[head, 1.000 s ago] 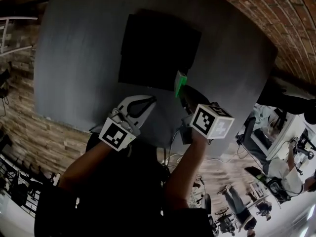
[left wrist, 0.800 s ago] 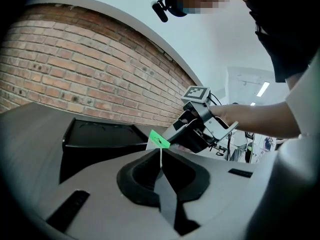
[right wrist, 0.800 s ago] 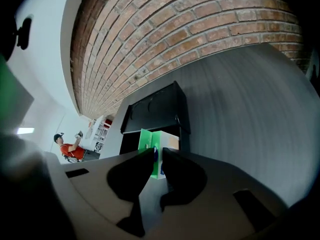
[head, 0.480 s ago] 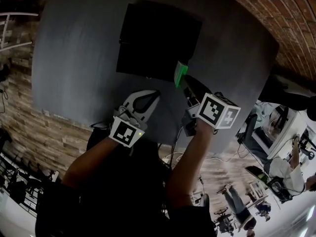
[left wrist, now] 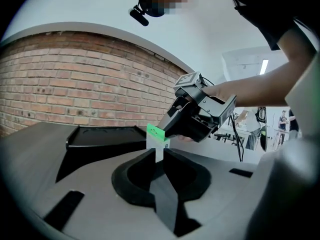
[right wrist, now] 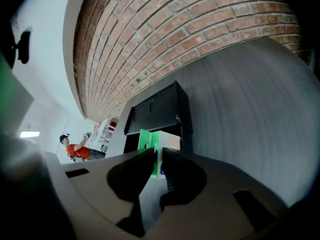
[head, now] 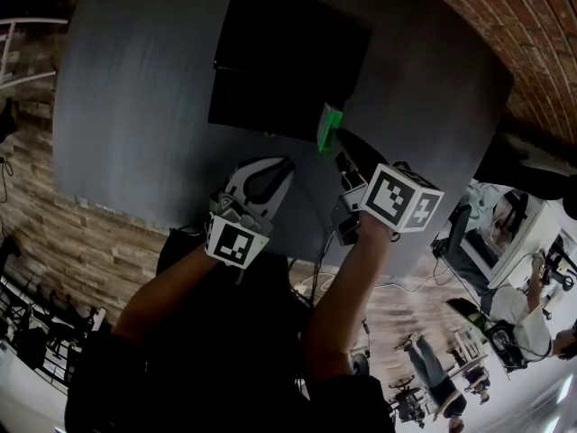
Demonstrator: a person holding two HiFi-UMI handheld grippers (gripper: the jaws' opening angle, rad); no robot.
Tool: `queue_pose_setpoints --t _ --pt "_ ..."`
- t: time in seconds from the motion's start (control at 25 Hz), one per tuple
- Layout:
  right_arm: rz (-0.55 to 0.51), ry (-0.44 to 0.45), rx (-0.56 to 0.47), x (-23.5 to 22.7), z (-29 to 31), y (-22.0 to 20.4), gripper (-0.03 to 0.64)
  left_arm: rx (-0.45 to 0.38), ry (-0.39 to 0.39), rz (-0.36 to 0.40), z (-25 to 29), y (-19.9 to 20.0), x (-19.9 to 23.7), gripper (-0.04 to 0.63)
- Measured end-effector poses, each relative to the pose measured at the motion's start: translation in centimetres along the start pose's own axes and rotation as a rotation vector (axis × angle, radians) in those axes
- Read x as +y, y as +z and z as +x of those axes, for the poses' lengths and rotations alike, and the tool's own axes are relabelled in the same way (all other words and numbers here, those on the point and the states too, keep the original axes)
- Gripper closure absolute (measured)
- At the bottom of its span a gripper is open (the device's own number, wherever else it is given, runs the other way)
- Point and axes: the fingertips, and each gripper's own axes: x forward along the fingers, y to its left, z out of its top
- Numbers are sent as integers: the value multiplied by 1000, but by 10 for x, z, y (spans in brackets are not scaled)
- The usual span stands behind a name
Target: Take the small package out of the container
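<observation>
I can read no word or number here. The cube (head: 236,242) on my left hand-held gripper (head: 283,164) and the cube (head: 403,198) on my right hand-held gripper (head: 336,148) carry only black-and-white square markers. On the small package (head: 329,128) I cannot make out any print.

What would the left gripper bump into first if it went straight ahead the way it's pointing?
Probably the small package, pinched in the right gripper, straight beyond the shut jaws of the left gripper. The black container lies to the left of that line. Depth is unclear.

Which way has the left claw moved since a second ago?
Yes. The left claw slid right along the black container's near edge, toward the right claw holding the small package.
</observation>
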Motion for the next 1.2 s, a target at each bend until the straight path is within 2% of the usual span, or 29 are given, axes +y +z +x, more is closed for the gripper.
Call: queue_pose_setpoints --t 0.32,0.4,0.44,1.2 --pt "19 9 -9 0 -1 1 549 6 22 3 21 -14 -6 544" --pt "22 11 -10 0 -2 0 548 15 20 3 26 -17 -7 456" --pt "24 12 -10 0 -2 0 549 20 19 4 28 -19 -8 451" --pt "39 17 -19 -1 -3 0 549 31 50 -20 65 -20 -13 431"
